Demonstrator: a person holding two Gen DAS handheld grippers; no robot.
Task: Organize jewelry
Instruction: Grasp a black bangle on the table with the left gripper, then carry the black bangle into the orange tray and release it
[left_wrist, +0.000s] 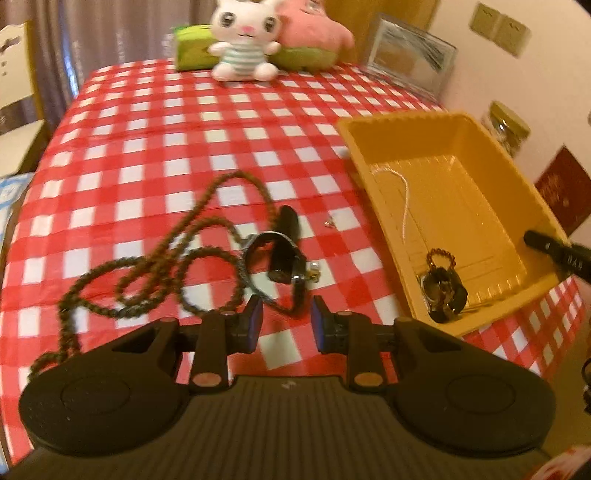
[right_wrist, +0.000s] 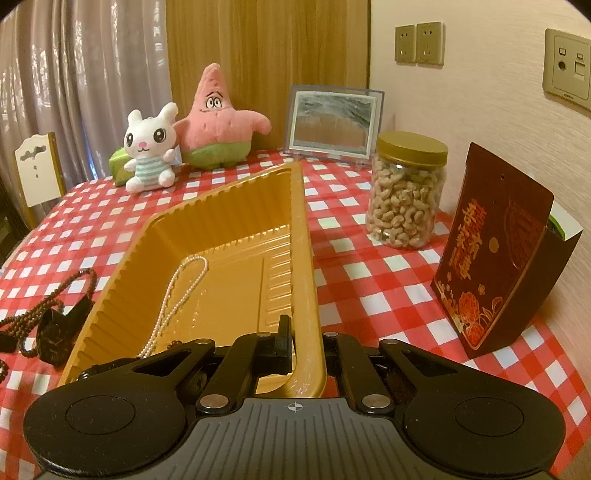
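Observation:
A yellow tray (left_wrist: 476, 147) (right_wrist: 306, 236) stands on the red checked cloth. In it lie a pearl necklace (right_wrist: 173, 291) (left_wrist: 406, 199) and a watch with a gold chain (left_wrist: 443, 288). On the cloth left of the tray lie a long dark bead necklace (left_wrist: 162, 251) (right_wrist: 48, 299), a black watch (left_wrist: 280, 254) (right_wrist: 55, 336) and a small earring (left_wrist: 328, 222). My left gripper (left_wrist: 286, 325) is open, empty, just in front of the black watch. My right gripper (right_wrist: 308, 350) is shut on the tray's near right wall; one finger (left_wrist: 554, 251) shows at the tray's corner.
Two plush toys (right_wrist: 192, 140), a green box and a framed picture (right_wrist: 332, 122) stand at the table's back. A jar of cashews (right_wrist: 406, 192) and a dark red gift box (right_wrist: 495, 251) stand right of the tray, near the wall. A chair (right_wrist: 37, 170) is at the left.

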